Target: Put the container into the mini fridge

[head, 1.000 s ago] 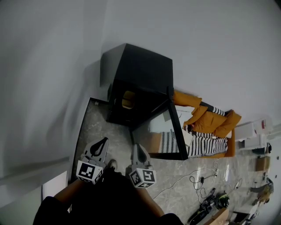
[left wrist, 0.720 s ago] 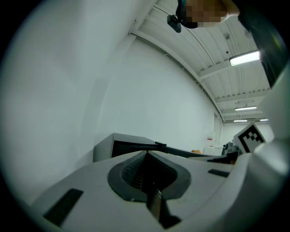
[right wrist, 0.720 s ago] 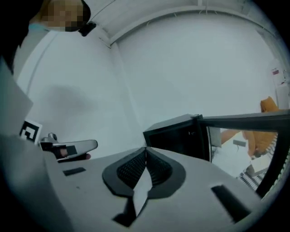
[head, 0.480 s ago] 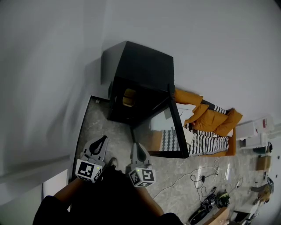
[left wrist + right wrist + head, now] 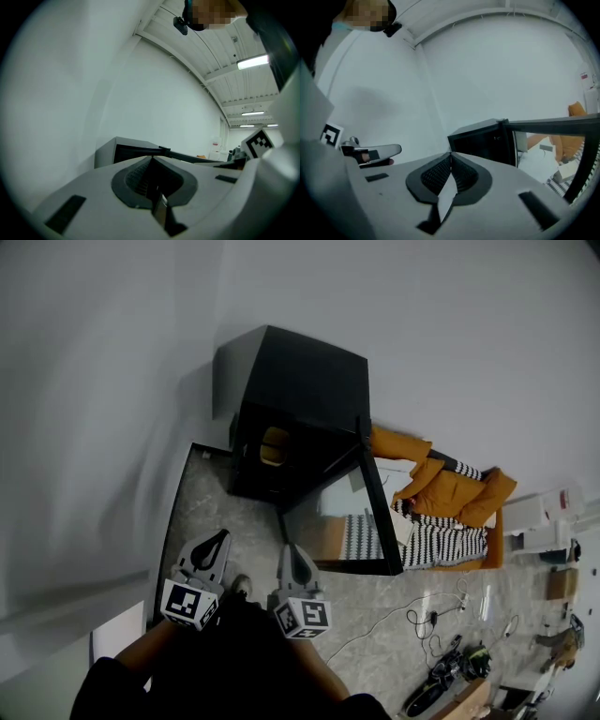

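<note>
A yellowish container (image 5: 274, 446) is seen inside the open, black, box-shaped mini fridge (image 5: 305, 390) at upper centre. At lower left, the grey left gripper (image 5: 222, 538) and right gripper (image 5: 292, 550) are held clenched, empty.

Grey, pointed left gripper (image 5: 221, 540) and right gripper (image 5: 292, 551) bear black-and-white marker cubes (image 5: 188, 605) at lower left; dark clothing (image 5: 234, 662) sits below.
</note>
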Demonstrator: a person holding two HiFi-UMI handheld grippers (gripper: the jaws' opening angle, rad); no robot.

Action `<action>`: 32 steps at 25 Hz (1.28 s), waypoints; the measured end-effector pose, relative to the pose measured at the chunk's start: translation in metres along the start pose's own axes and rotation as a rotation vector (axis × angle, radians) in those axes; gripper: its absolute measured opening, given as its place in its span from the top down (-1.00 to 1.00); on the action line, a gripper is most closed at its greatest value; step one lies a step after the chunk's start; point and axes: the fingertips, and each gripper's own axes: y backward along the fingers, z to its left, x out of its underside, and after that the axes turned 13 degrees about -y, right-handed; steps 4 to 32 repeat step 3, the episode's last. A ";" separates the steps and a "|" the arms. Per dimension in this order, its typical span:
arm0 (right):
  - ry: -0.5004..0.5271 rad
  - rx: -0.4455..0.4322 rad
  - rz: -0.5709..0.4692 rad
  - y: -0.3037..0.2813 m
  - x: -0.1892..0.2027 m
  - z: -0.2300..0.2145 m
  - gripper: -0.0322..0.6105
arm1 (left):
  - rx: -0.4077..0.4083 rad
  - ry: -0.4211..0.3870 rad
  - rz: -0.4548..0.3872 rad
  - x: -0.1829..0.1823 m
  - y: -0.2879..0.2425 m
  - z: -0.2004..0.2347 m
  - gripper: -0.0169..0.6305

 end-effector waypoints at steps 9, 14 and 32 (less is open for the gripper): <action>0.001 -0.005 -0.003 -0.001 0.000 0.002 0.89 | 0.001 0.000 0.003 0.001 -0.001 0.001 0.93; 0.001 -0.005 -0.003 -0.001 0.000 0.002 0.89 | 0.001 0.000 0.003 0.001 -0.001 0.001 0.93; 0.001 -0.005 -0.003 -0.001 0.000 0.002 0.89 | 0.001 0.000 0.003 0.001 -0.001 0.001 0.93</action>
